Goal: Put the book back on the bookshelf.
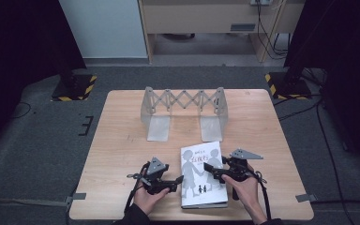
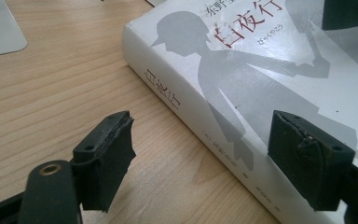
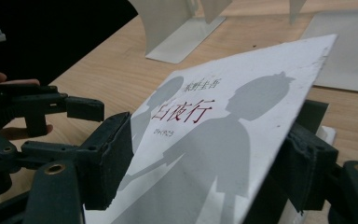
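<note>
A thick white book (image 1: 199, 176) with grey silhouettes and a red title lies flat near the table's front edge. My left gripper (image 1: 176, 183) is at the book's left side, open. In the left gripper view (image 2: 205, 137) one jaw hangs over the bare wood, the other over the cover (image 2: 261, 60), and the spine lies between them untouched. My right gripper (image 1: 210, 171) is at the book's right edge. In the right gripper view (image 3: 212, 140) the front cover (image 3: 214, 116) is raised and slants between the wide jaws, resting on the right one, which it partly hides. White pages (image 3: 327, 133) show beneath.
A folding metal book rack (image 1: 183, 110) with two flat base plates stands at the middle back of the wooden table (image 1: 122, 140). One plate (image 3: 186, 37) lies just beyond the book. Two stand bases with yellow-black stripes (image 1: 72, 86) sit on the floor behind the table.
</note>
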### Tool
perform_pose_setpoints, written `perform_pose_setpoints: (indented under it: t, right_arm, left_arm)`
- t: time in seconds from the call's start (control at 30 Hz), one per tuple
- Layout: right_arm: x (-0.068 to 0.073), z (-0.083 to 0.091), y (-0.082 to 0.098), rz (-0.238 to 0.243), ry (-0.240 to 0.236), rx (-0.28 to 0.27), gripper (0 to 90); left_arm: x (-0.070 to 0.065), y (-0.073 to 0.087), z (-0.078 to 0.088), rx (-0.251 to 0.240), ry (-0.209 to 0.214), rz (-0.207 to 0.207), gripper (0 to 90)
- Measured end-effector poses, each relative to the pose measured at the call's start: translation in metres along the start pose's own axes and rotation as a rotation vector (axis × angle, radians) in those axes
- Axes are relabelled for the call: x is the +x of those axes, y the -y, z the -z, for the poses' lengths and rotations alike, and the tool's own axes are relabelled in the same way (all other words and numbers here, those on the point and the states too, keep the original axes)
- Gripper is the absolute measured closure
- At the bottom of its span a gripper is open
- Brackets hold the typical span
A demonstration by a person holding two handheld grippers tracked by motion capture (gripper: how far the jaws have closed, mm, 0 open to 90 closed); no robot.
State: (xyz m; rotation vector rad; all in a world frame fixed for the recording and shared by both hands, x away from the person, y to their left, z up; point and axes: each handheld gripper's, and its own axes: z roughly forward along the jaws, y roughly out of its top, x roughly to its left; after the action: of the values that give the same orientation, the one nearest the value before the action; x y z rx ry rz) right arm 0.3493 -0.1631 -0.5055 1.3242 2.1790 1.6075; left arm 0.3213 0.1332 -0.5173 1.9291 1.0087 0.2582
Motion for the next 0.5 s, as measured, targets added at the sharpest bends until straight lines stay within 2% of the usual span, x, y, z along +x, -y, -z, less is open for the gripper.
perform_pose_setpoints:
  t: [0.13, 0.23, 0.37, 0.5]
  right_arm:
    - [0.0, -0.004, 0.003, -0.004, 0.0, 0.01, 26.5]
    - [0.0, -0.009, 0.008, -0.026, -0.019, 0.036, 27.6]
    - [0.005, -0.014, 0.009, -0.03, -0.039, 0.039, 27.3]
    - [0.004, -0.014, 0.01, -0.038, -0.042, 0.033, 29.2]
  left_arm:
    - [-0.001, 0.0, -0.001, 0.003, 0.004, -0.003, 21.2]
    - [-0.001, 0.0, -0.001, 0.006, 0.008, -0.007, 21.2]
    - [-0.001, 0.001, -0.001, 0.007, 0.009, -0.008, 21.2]
    - [-0.002, 0.001, -0.001, 0.005, 0.011, -0.007, 21.2]
